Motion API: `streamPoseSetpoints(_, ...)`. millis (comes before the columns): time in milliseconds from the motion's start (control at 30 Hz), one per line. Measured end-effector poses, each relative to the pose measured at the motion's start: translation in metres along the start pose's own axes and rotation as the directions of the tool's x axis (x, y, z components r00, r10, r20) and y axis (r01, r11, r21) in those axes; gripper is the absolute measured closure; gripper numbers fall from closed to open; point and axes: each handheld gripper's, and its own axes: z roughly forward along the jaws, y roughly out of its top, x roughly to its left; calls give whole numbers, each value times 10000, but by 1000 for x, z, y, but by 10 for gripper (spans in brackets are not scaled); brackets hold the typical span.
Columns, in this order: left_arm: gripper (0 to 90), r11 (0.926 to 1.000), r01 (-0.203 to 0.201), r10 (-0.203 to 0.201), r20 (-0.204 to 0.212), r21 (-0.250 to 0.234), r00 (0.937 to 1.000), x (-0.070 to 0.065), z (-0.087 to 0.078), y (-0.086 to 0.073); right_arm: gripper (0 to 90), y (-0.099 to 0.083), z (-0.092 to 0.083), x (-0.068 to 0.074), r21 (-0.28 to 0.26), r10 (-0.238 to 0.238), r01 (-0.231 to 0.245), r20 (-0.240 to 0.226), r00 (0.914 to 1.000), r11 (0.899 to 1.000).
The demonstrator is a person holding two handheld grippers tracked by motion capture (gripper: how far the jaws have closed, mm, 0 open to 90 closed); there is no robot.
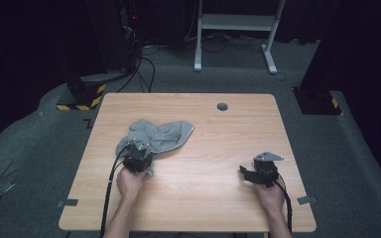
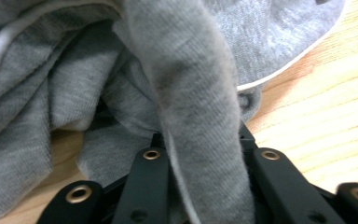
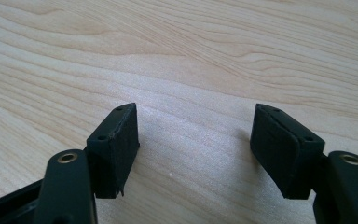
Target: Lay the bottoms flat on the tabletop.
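A crumpled grey cloth (image 1: 161, 134) with a white edge lies on the left half of the wooden table (image 1: 213, 198). My left gripper (image 1: 138, 157) sits at its near edge. In the left gripper view a raised fold of the grey cloth (image 2: 196, 84) runs between the two black jaws, and my left gripper (image 2: 200, 144) is shut on it. My right gripper (image 1: 248, 173) rests at the right side of the table, well apart from the cloth. In the right gripper view my right gripper (image 3: 196, 140) stands open over bare wood, with nothing between its pads (image 3: 116, 149).
A small grey round grommet (image 1: 222, 106) sits near the table's far edge. Tape strips (image 1: 67, 203) mark the near corners. Beyond the table stand a white desk frame (image 1: 235, 22) and black stands with yellow-black striped bases (image 1: 82, 99).
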Motion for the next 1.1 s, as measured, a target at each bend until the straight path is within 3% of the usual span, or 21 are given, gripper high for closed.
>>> streamPoseSetpoints(200,775,9996,34,-26,262,-296,9997,-2,-1,-5,324,0,0,0,0,0,0,3,10000,10000)
streamPoseSetpoints(533,783,9990,-310,327,526,-324,9981,-9,-3,-6,324,0,0,0,-1,-12,12,-18,10000,10000)
streamPoseSetpoints(1100,783,9926,-1115,1165,1217,-471,9857,-33,-7,-7,324,0,0,0,4,-18,18,-20,10000,10000)
